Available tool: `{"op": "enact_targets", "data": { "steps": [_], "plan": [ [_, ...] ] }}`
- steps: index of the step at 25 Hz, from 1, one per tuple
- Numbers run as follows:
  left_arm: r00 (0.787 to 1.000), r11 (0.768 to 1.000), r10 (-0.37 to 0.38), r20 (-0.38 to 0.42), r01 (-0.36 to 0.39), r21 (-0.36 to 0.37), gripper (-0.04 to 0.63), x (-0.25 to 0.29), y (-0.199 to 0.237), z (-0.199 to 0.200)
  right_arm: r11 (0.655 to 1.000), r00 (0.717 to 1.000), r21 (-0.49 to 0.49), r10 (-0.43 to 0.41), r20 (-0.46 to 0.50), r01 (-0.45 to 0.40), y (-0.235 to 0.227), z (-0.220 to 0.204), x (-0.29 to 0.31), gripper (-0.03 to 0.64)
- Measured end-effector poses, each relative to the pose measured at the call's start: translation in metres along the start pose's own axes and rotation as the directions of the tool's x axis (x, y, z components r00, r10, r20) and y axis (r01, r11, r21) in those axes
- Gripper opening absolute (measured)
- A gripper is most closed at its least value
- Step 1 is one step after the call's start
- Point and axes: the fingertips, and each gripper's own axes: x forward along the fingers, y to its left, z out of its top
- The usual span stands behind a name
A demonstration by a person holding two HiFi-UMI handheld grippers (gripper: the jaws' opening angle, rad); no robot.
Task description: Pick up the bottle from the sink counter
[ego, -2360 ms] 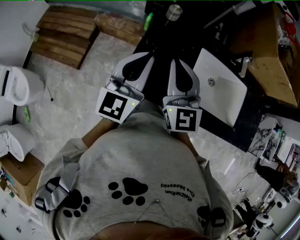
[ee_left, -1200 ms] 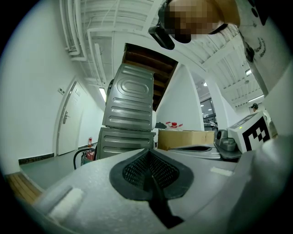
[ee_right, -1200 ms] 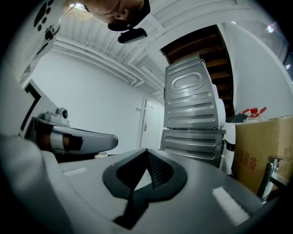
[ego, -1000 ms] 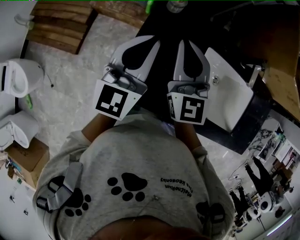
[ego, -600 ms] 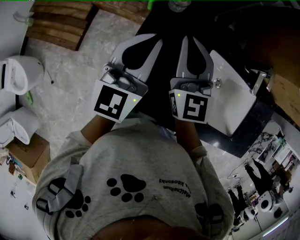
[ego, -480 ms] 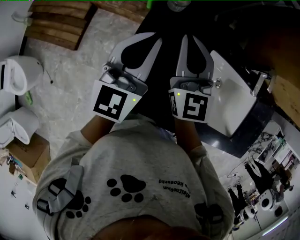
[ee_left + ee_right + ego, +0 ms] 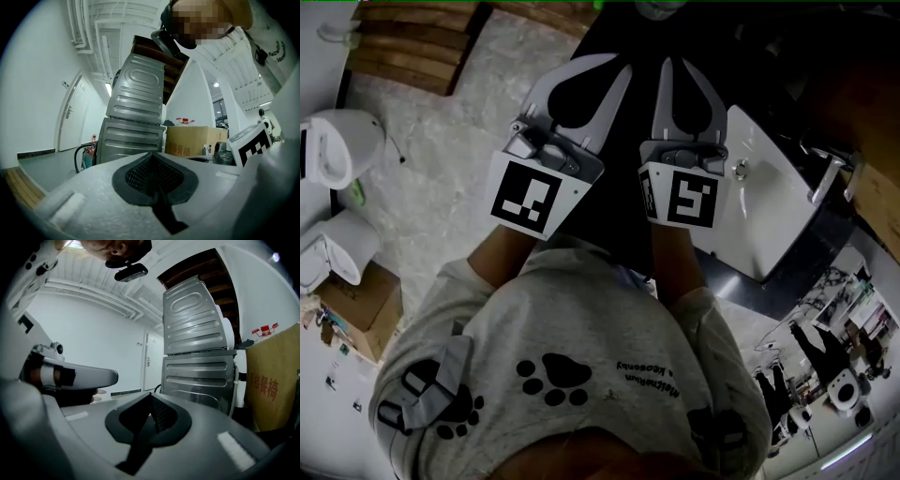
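From the head view, my left gripper [image 7: 614, 66] and right gripper [image 7: 677, 64] point side by side at the dark counter [image 7: 622, 192]; the bottle [image 7: 656, 8] stands beyond their tips, at the top edge. Left gripper view: jaws fully closed, empty. Right gripper view: jaws fully closed, empty.

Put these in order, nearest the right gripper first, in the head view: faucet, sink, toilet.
1. Sink, just right of the right gripper.
2. Faucet, on the sink's far side, further right.
3. Toilet, far left on the floor.
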Motion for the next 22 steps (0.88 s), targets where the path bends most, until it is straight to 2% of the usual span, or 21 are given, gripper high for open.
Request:
{"op": "enact_targets", "data": {
  "steps": [22],
  "plan": [
    [0.999,1.000,-0.020,-0.038,0.020,-0.006,-0.002,0.038,0.029,-0.039,1.000,0.999,-0.014,-0.022,-0.038,0.021,-0.018,-0.033,0.040,0.002]
  ]
}}
